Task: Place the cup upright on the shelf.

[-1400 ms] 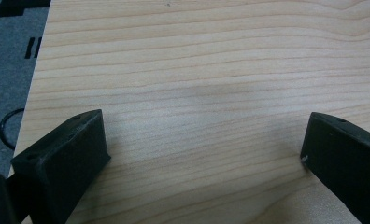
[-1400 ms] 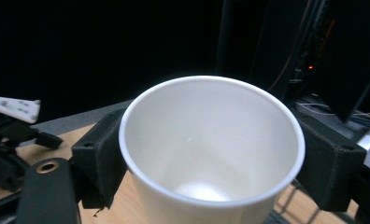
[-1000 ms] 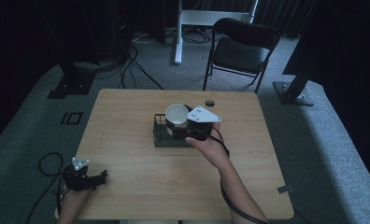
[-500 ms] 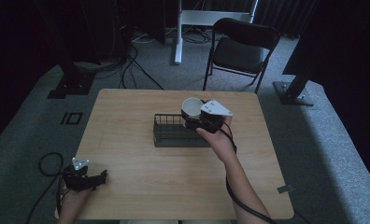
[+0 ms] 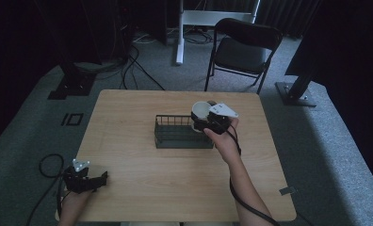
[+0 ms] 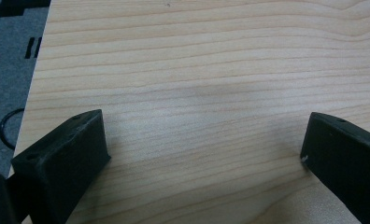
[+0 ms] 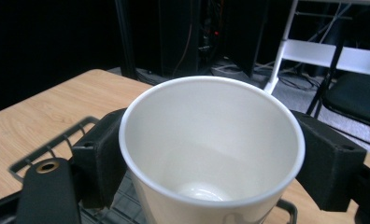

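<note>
Risk, as judged: thin-walled cup [image 7: 211,154] buckles or slips if squeeze changes; base could catch rim of wire basket [image 5: 182,133] just under fingers and tip.

Right gripper [image 5: 208,123] clamped on cup, one black jaw each side of wall, cup upright, mouth up, held above basket's right end.

Cup: white paper, rolled rim, empty, clean inside, tapering to small base.

Left gripper [image 5: 88,181] jaws spread wide, nothing between, resting at table [image 6: 197,70] corner, well apart from cup.

No legible text, labels, brands or numbers on any surface; white paper cup [image 7: 211,149] interior is blank.
</note>
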Demonstrator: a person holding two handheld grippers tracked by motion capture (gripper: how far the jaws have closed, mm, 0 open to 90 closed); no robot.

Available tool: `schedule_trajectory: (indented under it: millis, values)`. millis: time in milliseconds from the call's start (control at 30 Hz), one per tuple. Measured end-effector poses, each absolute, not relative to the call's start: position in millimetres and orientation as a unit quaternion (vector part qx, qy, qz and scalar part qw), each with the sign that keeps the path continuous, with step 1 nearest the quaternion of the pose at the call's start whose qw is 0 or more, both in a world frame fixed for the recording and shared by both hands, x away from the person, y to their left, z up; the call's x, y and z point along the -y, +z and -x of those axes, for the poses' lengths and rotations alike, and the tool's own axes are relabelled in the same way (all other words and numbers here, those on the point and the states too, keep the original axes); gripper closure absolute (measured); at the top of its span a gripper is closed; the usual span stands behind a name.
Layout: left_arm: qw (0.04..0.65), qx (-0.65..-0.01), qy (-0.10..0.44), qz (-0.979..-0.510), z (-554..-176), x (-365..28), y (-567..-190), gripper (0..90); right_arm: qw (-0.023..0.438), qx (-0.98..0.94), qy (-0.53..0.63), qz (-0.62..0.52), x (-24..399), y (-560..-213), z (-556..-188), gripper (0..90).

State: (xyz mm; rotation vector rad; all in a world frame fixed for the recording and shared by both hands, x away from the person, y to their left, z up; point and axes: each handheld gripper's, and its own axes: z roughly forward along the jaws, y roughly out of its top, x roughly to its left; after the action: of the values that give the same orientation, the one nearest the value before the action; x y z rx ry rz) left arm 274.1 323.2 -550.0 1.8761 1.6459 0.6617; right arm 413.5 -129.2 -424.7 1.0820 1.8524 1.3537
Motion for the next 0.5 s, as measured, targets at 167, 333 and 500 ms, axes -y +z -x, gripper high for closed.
schedule_trajectory:
  millis: [167,333,500]
  values:
    - [0.276,-0.613,0.246,-0.698,-274.0,-323.2,-550.0,0.8,0.293,-0.701,0.501,-0.414,130.3,-436.2,-416.5,19.6]
    - [0.276,-0.613,0.246,-0.698,-274.1,-323.2,-550.0,0.8,0.29,-0.703,0.493,-0.423,132.5,-446.2,-419.6,19.6]
    - [0.276,-0.613,0.246,-0.698,-274.0,-323.2,-550.0,0.8,0.287,-0.704,0.487,-0.429,134.0,-452.9,-421.5,19.6]
